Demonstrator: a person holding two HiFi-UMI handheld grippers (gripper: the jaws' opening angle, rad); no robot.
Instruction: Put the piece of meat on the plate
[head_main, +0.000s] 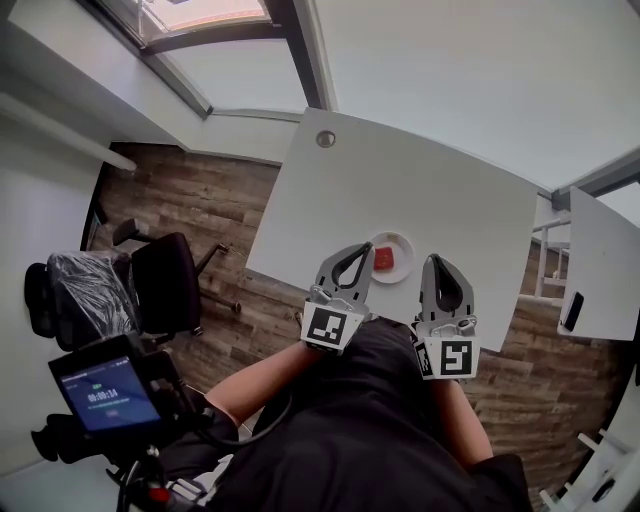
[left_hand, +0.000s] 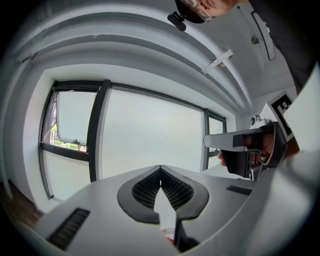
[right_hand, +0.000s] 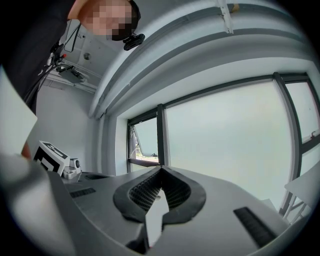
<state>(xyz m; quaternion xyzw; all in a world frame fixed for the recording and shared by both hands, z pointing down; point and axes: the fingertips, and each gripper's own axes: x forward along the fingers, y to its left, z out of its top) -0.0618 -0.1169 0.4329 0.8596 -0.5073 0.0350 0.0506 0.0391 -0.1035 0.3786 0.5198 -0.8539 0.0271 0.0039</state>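
While the piece of meat (head_main: 385, 258) lies red and flat in the middle of the plate (head_main: 403, 243), the job looks as good as done. The plate sits on the white surface (head_main: 400, 180), near the edge closest to the person, probably so it is within easy reach.

Just beside it, on its left, hangs the left gripper (head_main: 364, 248). Its fingers are pressed together at the tips and nothing is caught between them. Its own view looks out level at the window, with only a sliver of white and a speck of red far below the fingers. I read that as a gripper held well above the plate so it doesn't disturb the meat.

On the other side of the plate is the right gripper (head_main: 437, 259), fingers likewise closed on nothing and pointing level. The two are held side by side with the plate roughly between their tips, neither touching it.

Counting up, there is one piece of meat, one plate and two grippers. Further out, one black office chair (head_main: 165, 280) stands on the wooden floor, and one small screen (head_main: 105, 395) glows at the lower left.
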